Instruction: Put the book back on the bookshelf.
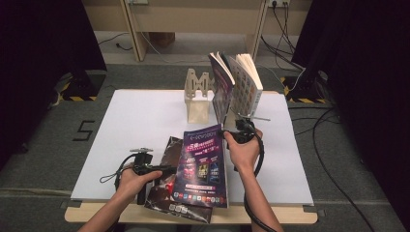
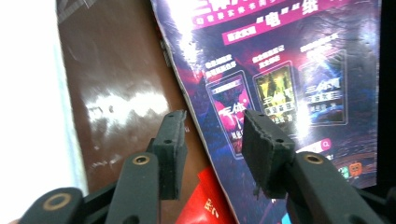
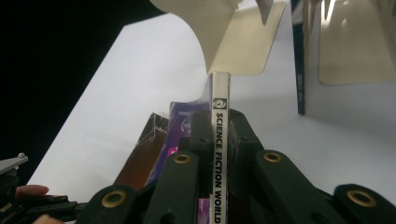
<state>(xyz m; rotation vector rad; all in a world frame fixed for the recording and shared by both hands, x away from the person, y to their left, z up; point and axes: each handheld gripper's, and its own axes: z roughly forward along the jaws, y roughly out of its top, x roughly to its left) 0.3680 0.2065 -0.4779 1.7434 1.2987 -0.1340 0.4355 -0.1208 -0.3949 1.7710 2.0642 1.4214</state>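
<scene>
A purple magazine [image 1: 203,164] with "SCIENCE FICTION WORLD" on its spine [image 3: 219,154] lies partly over a glossy brown magazine [image 1: 169,147] near the table's front edge. My right gripper [image 1: 232,135] is shut on the purple magazine's spine near its far corner, and in the right gripper view both pads [image 3: 201,135] press the spine. My left gripper [image 1: 164,169] rests at the magazines' left side. In the left gripper view its jaws [image 2: 212,126] stand open with nothing between them, above the brown magazine [image 2: 121,84] and the purple cover [image 2: 280,70].
A wooden book stand [image 1: 197,99] sits at the back middle of the white table top [image 1: 135,121], with two books [image 1: 246,82] upright to its right. Black cables trail from both grippers. Floor and more cables lie to the right.
</scene>
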